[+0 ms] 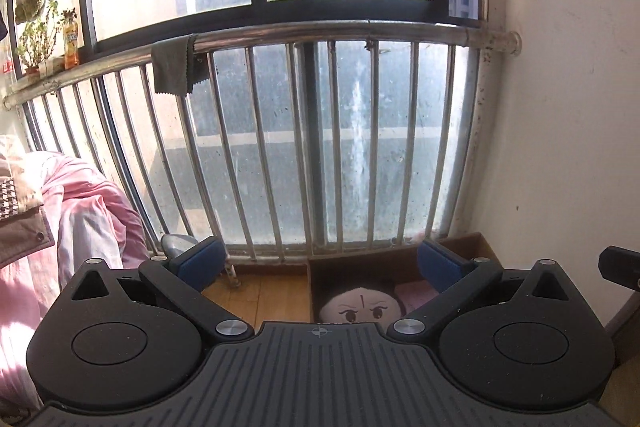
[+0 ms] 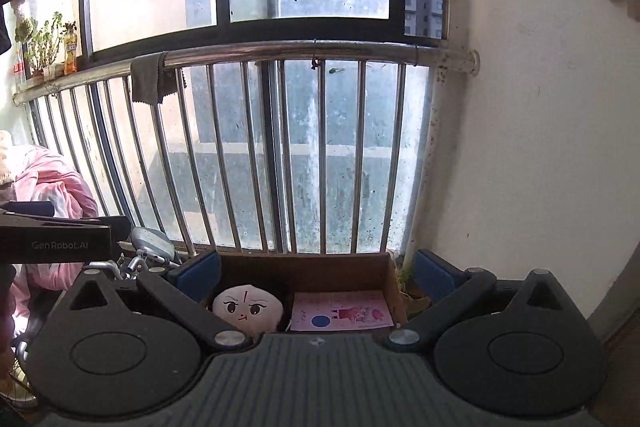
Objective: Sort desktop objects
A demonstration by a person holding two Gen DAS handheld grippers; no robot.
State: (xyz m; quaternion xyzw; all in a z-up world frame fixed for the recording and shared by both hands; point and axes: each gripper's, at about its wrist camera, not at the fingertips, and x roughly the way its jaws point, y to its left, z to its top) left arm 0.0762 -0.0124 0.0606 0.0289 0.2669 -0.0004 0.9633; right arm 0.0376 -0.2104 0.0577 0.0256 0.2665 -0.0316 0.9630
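Right wrist view showed both grippers, right gripper (image 2: 316, 273) and left gripper (image 1: 320, 263), wide open and empty above the box (image 2: 304, 263) with the doll (image 2: 246, 307) and card (image 2: 340, 311) inside, so a careless reach could bump the box.

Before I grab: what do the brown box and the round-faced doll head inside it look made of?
Brown box: looks like matte corrugated cardboard, with thin raw-edged walls. Round-faced doll head: appears to be soft plush fabric, going by its pale fuzzy face with stitched or printed features and dark hair. Both grippers hang open above.
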